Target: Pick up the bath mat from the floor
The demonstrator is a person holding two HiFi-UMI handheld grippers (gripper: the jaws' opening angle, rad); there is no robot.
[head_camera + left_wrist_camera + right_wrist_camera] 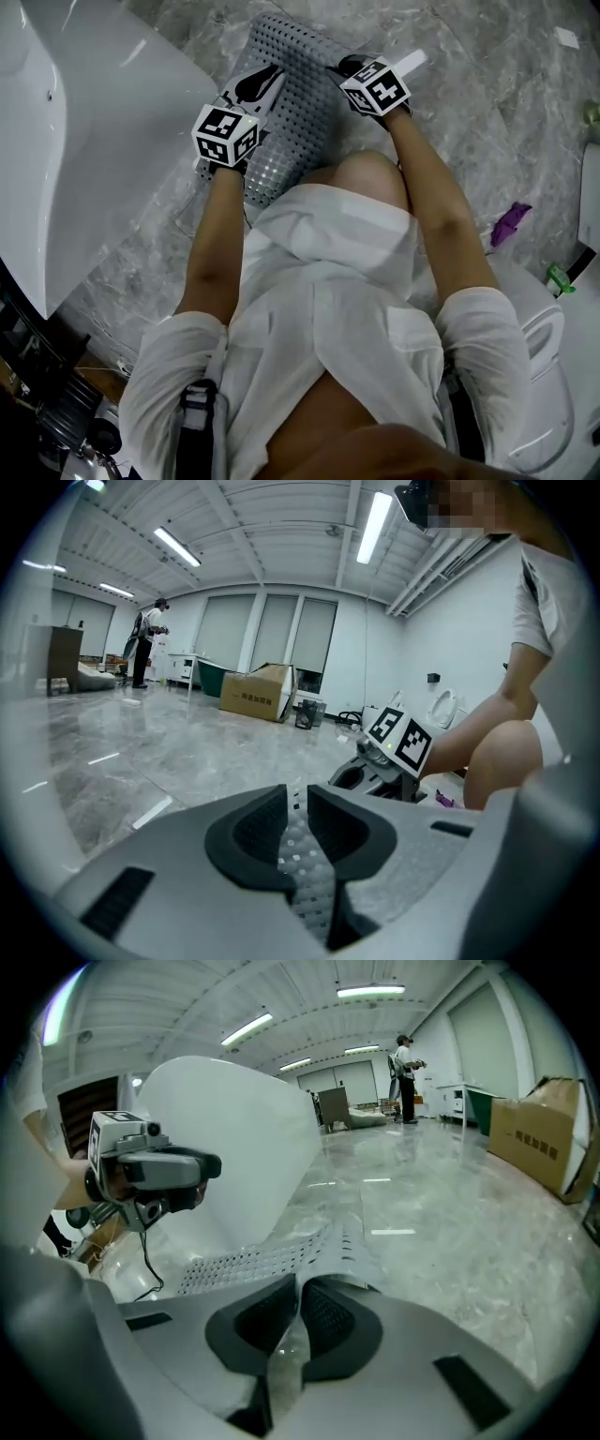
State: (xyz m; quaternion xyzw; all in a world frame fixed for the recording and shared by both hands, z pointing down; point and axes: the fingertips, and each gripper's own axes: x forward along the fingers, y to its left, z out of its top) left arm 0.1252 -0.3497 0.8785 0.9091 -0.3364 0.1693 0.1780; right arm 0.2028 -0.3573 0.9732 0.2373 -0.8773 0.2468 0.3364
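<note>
— Grey perforated rubber over the marble floor: bath mat? Where exactly?

— Just beside the white bathtub, in front of a bare knee. Stretched between the two grippers, one on each side edge. Hard to tell from the head view how much of it touches the floor.

— Left gripper?

— Clamped on the mat's left edge, marker cube toward the wrist. In the left gripper view, dark ribbed pads close in on a strip of the dotted sheet, which fills the gap between the jaws.

— And the right gripper?

— Clenched as well, on the opposite edge. In the right gripper view, jaws nearly together with a thin, pale rim of the mat squeezed between them. From there the sheet runs off to the left, arched and folded, towards the other gripper in front of the tub's curved wall.

— Anything else nearby?

— White toilet at the person's right, with a small purple thing on the floor close to it. Loose white shirt filling the lower middle of the head view.

— Farther off?

— Cardboard box against the far wall, a standing person well apart from it, and long ceiling lights overhead.
</note>
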